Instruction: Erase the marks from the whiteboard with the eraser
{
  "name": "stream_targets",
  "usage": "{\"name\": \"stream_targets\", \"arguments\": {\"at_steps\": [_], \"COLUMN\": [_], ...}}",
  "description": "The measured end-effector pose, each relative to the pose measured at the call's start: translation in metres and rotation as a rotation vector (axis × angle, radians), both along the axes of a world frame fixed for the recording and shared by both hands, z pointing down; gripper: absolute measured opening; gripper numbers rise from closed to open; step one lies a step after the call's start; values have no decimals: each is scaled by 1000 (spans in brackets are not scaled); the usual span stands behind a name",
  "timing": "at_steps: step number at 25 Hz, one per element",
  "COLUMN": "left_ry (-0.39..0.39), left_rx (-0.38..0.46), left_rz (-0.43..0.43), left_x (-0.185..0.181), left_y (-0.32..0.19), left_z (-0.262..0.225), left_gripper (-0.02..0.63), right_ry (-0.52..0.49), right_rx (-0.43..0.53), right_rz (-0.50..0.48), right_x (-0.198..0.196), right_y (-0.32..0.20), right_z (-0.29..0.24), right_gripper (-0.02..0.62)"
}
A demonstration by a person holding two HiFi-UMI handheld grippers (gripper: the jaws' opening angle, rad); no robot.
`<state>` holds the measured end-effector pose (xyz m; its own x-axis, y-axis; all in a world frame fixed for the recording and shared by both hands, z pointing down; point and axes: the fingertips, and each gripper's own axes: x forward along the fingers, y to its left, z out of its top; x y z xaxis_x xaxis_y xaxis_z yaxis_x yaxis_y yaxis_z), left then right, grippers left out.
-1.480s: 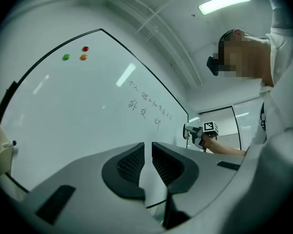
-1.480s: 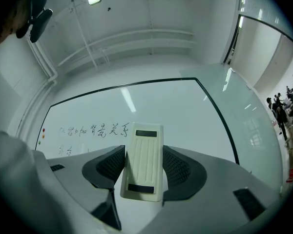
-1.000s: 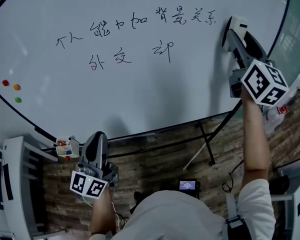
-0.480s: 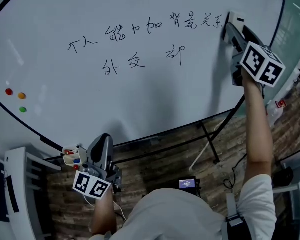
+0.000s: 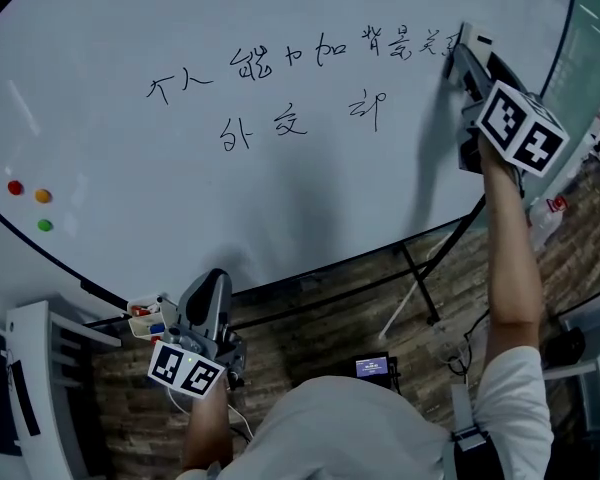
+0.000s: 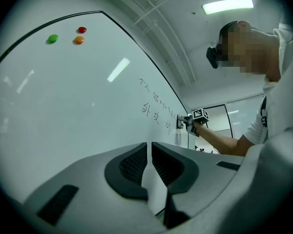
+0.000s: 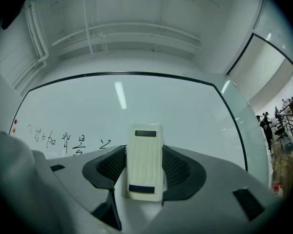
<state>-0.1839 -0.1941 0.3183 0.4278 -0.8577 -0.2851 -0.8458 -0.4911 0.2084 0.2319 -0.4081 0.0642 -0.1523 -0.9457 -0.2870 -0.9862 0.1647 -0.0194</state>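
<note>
The right gripper (image 5: 463, 63) is clamped on the eraser (image 5: 472, 38) in the upper right, at the right end of the top row of marks (image 5: 310, 58). The marks run left from it across the whiteboard (image 5: 280, 198). The left gripper (image 5: 208, 298), jaws together and empty, hangs low, well away.

- Two rows of marks (image 5: 330, 51) sit on the upper middle of the whiteboard (image 5: 280, 198), the shorter row below the longer.
- The eraser (image 5: 471, 36) lies against the board at the right end of the upper row, between the jaws of the right hand-held gripper (image 5: 467, 68).
- Three magnets (image 5: 42, 196) cluster at the board's lower left.
- The left hand-held gripper (image 5: 212, 293) is below the board's lower edge, just right of a small tray (image 5: 145, 318).
</note>
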Motion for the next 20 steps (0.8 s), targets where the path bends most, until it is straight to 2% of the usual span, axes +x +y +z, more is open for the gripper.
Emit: {"name": "stream_targets", "arguments": {"at_steps": [4,9,20], "left_ry": [12,25,53], "left_rx": [2,4,-10], "left_rz": [17,32,58], "left_x": [-3,-8,-17], "left_y": [0,0,-1], "left_z": [3,6,16], "left_gripper": [35,35,35], "right_ry": [28,13,9], "right_rx": [11,17,31], "right_rz": [-9,-40,-158], "right_x": [-28,-54,-117], "right_y": [8,15,32], "right_z": [-2,-3,-4], "right_gripper": [253,254,253]}}
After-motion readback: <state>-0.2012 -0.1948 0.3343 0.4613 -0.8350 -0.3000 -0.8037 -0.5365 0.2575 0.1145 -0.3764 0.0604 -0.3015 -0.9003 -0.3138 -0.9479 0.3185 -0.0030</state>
